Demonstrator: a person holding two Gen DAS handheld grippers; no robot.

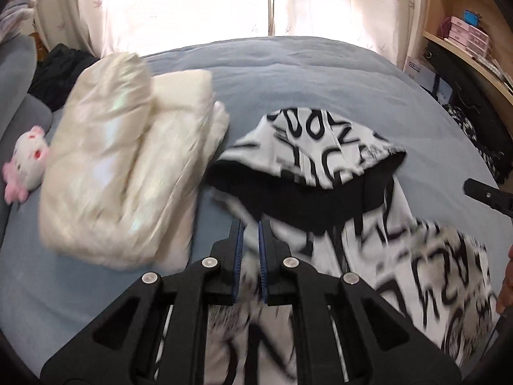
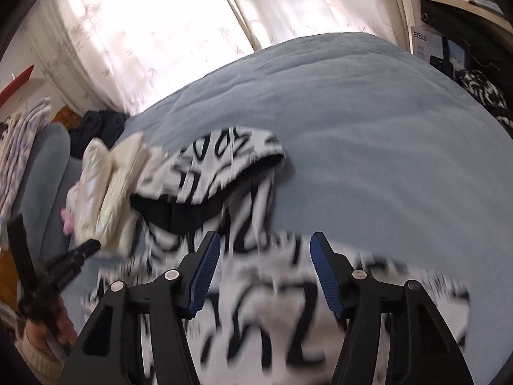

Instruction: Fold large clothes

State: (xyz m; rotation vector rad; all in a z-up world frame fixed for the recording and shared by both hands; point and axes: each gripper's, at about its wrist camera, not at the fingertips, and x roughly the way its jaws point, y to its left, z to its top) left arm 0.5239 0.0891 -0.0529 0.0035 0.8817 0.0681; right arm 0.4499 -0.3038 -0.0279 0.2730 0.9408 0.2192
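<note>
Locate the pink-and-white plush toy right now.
In the left wrist view the plush toy lies at the far left on the blue bedspread, against the left edge of the folded cream jacket, below the dark clothes pile.

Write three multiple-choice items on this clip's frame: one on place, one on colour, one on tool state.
1. Where does the cream folded garment lie relative to the black-and-white hoodie, in the left wrist view?
A. left
B. right
C. underneath

2. What colour is the bed cover?
A. red
B. blue-grey
C. green

3. How does the right tool stand?
A. shut on cloth
B. out of view
C. open

Key: 1 A, the cream bundle sits left of the hoodie; 2 B, blue-grey fabric spreads around the clothes; 3 C, its blue pads are wide apart.
</note>
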